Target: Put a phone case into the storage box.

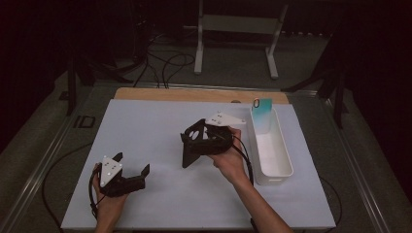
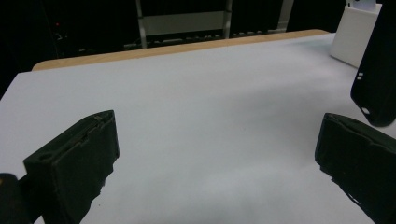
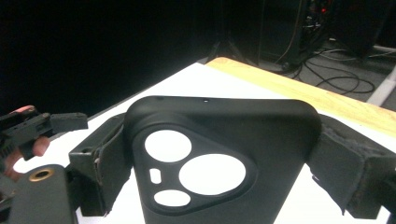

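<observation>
Writing or brand marks cannot be read on anything here. The black phone case is smooth and dark, with rounded corners. It has a raised three-sided bump with two big round holes, one small oval hole and one tiny slot. White desk shows through the holes.

The right hand-held gripper squeezes the black phone case by its two side edges, one jaw on each side. The case stands upright just left of the white bin, and its bottom end looks like it touches the white mat, though that is hard to be sure of. In the left gripper view, the case stands at the right edge, closer than the white bin.

The left hand-held gripper is farther left of the white bin, well apart from the case. Its jaws are spread wide with nothing between them. It sits low over the white mat.

A blue-green phone case stands at the far end inside the white bin, leaning on its wall. The wooden desk edge peeks out beyond the bin.
</observation>
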`<act>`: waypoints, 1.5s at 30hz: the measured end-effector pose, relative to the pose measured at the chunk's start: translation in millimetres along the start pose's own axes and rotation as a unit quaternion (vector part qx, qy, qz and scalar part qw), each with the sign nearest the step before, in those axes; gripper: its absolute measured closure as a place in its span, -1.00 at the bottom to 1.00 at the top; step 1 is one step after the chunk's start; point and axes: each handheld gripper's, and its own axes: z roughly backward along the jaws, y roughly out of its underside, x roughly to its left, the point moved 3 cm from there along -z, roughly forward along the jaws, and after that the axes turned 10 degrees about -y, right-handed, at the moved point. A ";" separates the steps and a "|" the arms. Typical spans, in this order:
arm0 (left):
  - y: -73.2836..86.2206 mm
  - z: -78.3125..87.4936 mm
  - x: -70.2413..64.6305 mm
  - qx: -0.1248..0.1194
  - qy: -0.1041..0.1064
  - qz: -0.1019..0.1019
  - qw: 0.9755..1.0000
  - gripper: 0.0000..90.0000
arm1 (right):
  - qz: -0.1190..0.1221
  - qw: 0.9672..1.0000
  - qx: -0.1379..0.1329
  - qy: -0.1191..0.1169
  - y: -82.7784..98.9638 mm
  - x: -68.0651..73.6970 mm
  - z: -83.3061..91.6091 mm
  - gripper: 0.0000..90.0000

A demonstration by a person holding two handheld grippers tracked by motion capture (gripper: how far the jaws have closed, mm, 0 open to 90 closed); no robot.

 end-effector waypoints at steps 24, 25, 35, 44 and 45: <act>4.0 -1.8 -2.2 0.009 -0.010 -0.016 1.000 -1.00 | 0.012 0.997 0.001 0.075 -23.9 -36.3 19.4 -0.71; 4.0 -1.8 -2.2 0.009 -0.010 -0.016 1.000 -1.00 | 0.011 0.997 0.001 0.079 -24.9 -37.9 20.7 -0.71; 4.3 -1.2 -2.3 0.009 -0.012 -0.014 1.000 -1.00 | 0.010 0.994 0.002 0.110 -33.0 -55.0 32.0 -0.71; 4.4 -0.9 -2.3 0.009 -0.012 -0.013 1.000 -1.00 | 0.003 0.991 0.001 0.134 -36.8 -71.7 40.9 -0.71; 4.4 -0.9 -2.3 0.009 -0.012 -0.013 1.000 -0.99 | 0.002 0.991 0.001 0.135 -36.8 -73.0 41.4 -0.71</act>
